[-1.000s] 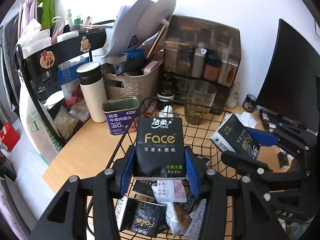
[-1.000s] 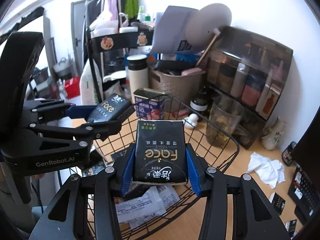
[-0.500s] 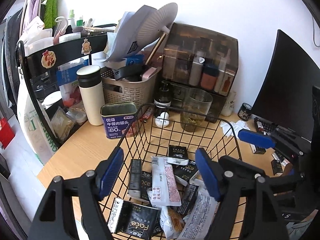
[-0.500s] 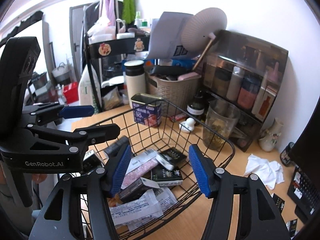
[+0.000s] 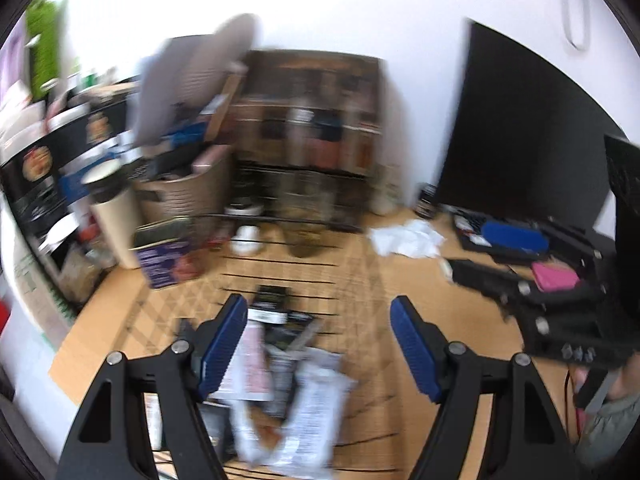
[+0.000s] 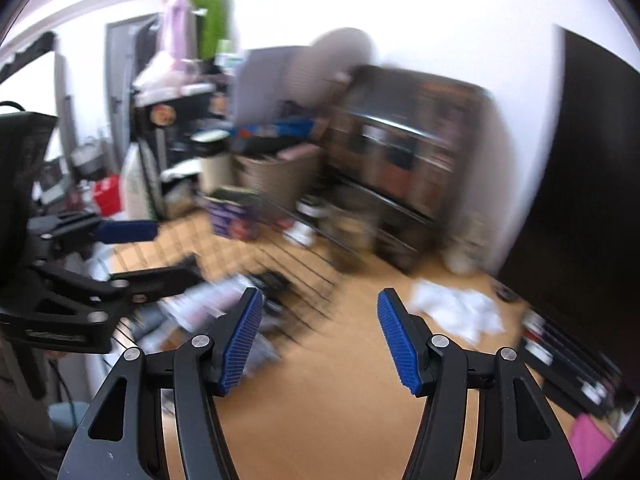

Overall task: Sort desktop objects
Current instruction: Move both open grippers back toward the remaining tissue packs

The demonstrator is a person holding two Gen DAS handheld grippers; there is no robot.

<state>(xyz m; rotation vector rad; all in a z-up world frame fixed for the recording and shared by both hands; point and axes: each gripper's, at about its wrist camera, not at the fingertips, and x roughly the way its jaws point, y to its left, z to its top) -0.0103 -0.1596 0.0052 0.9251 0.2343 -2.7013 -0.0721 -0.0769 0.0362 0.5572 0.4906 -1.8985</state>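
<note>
Above the wire basket point(image 5: 280, 220), left gripper point(image 5: 316, 344) spread, tilted downward, right gripper point(image 6: 320, 336) spread, both empty

Left gripper point(image 5: 316, 344): two black fingers are showing as flat angular struts with triangular cut-outs, each carrying two round silver screws near the pad mount. The pads point(image 5: 222, 344) are presenting blue ribbed facings.

Right gripper point(image 6: 320, 340): it is showing the same build, with black struts, triangular cut-outs, silver screw heads and blue cross-ribbed pads point(image 6: 242, 340).

In the left wrist view, the right gripper point(image 5: 476, 256) is appearing side-on to the right of the left gripper: black linkage bars, small silver screws, one blue pad, and a black perforated housing above. A grey-green sleeve point(image 5: 608, 428) is showing beneath that housing.

In the right wrist view, faint lettering is showing on the left gripper's black body, too blurred to read.
</note>
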